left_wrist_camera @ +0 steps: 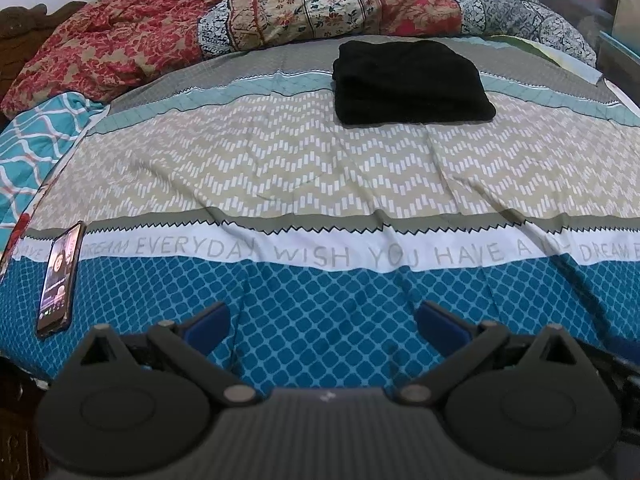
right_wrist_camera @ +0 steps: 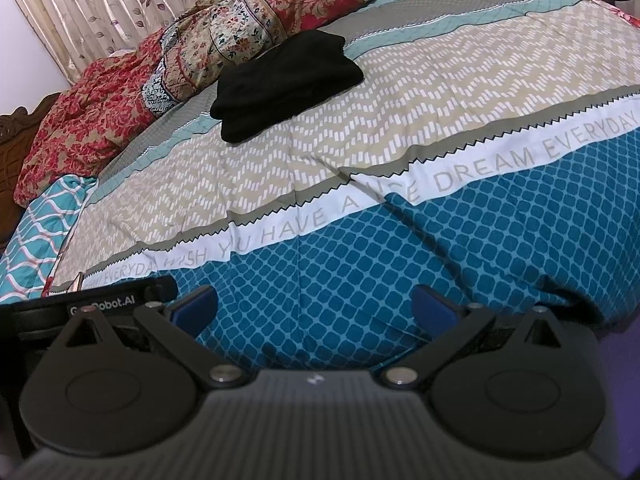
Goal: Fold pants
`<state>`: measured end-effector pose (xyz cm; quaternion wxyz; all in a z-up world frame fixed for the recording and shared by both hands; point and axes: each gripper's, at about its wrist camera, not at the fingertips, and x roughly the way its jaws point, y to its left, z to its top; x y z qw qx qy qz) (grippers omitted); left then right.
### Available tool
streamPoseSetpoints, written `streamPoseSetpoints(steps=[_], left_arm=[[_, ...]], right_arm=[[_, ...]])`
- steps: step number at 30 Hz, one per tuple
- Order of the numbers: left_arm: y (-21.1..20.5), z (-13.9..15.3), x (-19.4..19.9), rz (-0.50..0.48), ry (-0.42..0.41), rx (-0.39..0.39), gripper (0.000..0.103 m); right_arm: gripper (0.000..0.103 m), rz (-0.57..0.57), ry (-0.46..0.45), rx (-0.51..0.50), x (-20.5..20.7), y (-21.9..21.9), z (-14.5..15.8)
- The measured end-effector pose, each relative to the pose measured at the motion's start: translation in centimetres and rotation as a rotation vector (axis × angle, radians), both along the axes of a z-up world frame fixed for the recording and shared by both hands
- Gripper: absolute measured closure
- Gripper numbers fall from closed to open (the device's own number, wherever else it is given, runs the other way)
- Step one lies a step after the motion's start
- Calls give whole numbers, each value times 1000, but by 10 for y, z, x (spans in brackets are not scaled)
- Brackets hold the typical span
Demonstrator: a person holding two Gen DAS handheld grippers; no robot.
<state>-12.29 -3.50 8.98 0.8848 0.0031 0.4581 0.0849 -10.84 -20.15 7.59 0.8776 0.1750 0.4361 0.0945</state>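
Black pants lie folded into a neat rectangular stack on the far part of the bed, also in the right wrist view at upper centre. My left gripper hovers open over the blue-patterned near edge of the bedspread, far from the pants, nothing between its blue pads. My right gripper is likewise open and empty above the same blue band. The body of the left gripper shows at the left edge of the right wrist view.
A smartphone with a lit screen lies near the bed's left edge. A crumpled red and floral quilt is piled along the far side. A teal patterned pillow sits at left. Curtains hang behind the bed.
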Motion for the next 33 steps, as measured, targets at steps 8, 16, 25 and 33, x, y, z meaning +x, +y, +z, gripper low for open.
streamPoseSetpoints(steps=[8, 16, 25, 33], left_arm=[[-3, 1, -2, -14, -5, 4, 0], [-1, -2, -2, -9, 14, 13, 0], [1, -6, 0, 13, 37, 11, 0], [0, -8, -1, 9, 50, 10, 0]], right_arm=[[0, -1, 2, 2, -1, 0, 0], [0, -3, 4, 3, 0, -1, -1], [0, -2, -4, -2, -2, 1, 0], [0, -4, 1, 2, -3, 2, 0]])
